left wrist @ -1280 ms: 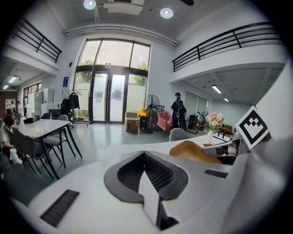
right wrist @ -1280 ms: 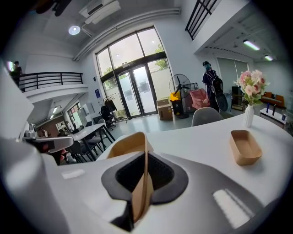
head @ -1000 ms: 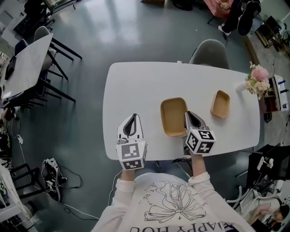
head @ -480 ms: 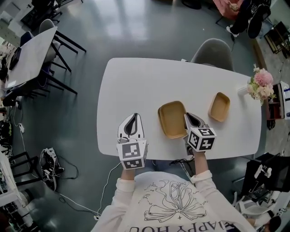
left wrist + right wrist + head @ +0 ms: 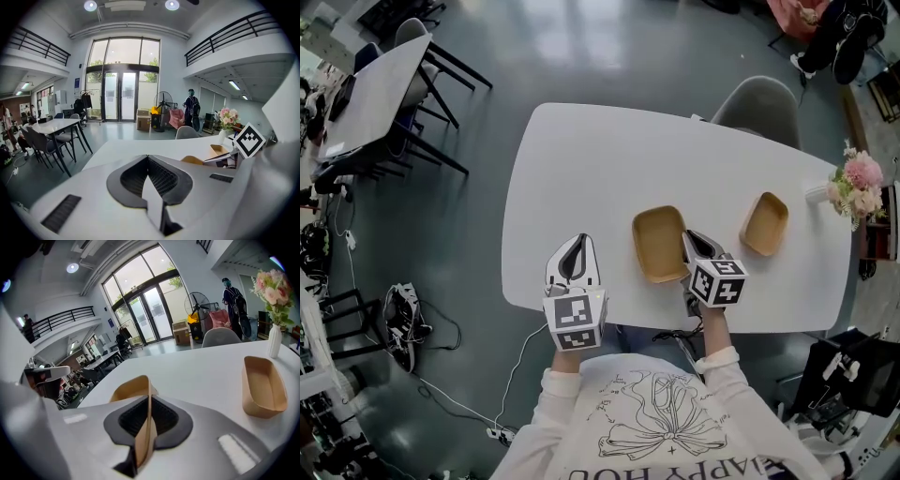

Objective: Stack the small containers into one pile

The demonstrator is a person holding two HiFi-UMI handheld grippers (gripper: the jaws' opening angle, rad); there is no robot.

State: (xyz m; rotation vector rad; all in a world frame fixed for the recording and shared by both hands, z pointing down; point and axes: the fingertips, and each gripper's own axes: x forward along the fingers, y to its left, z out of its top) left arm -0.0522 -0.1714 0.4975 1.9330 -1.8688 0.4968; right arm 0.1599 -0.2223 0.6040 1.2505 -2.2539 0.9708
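Two tan containers (image 5: 659, 243) sit apart on the white table (image 5: 609, 159). At nine o'clock, the left gripper (image 5: 573, 261) hovers over the near edge, jaws clenched on nothing. The larger container (image 5: 129, 387) lies centrally, its near right wall grasped by the right gripper (image 5: 692, 244). The smaller container (image 5: 765, 223) rests at three o'clock, near the flowers (image 5: 860, 183).

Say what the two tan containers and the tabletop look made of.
Larger container: probably pressed paper pulp or kraft board; matte tan, thin wall, soft rounded rim.
Smaller container: seemingly the same.
Tabletop: smooth white, faint sheen; laminate or painted board, can't tell.
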